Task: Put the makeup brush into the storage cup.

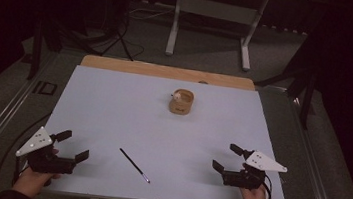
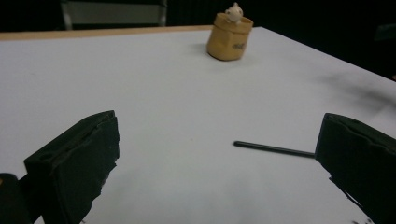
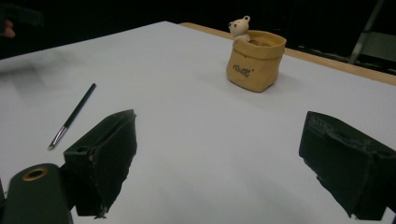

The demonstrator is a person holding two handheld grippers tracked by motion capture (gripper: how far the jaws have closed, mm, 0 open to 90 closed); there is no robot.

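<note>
A thin black brush (image 1: pixel 134 165) with a silver ferrule lies on the white table cover (image 1: pixel 113 107) near the front edge, between my two grippers; it also appears as the brush (image 2: pixel 273 148) and the brush (image 3: pixel 72 115) in the gripper views. A tan pouch-shaped holder (image 1: pixel 181 102) with a small white bear figure on its rim stands upright toward the back middle, seen too as the holder (image 2: pixel 229 36) and the holder (image 3: pixel 255 59). My left gripper (image 1: pixel 73 145) rests at the front left, open and holding nothing. My right gripper (image 1: pixel 225 158) rests at the front right, open and holding nothing.
The white cover lies on a wooden tabletop whose bare strip (image 1: pixel 167 71) shows along the far edge. Behind the table stand a grey desk frame (image 1: pixel 213 23) and a dark tripod (image 1: pixel 117 27) on the floor. Metal rails run along both sides.
</note>
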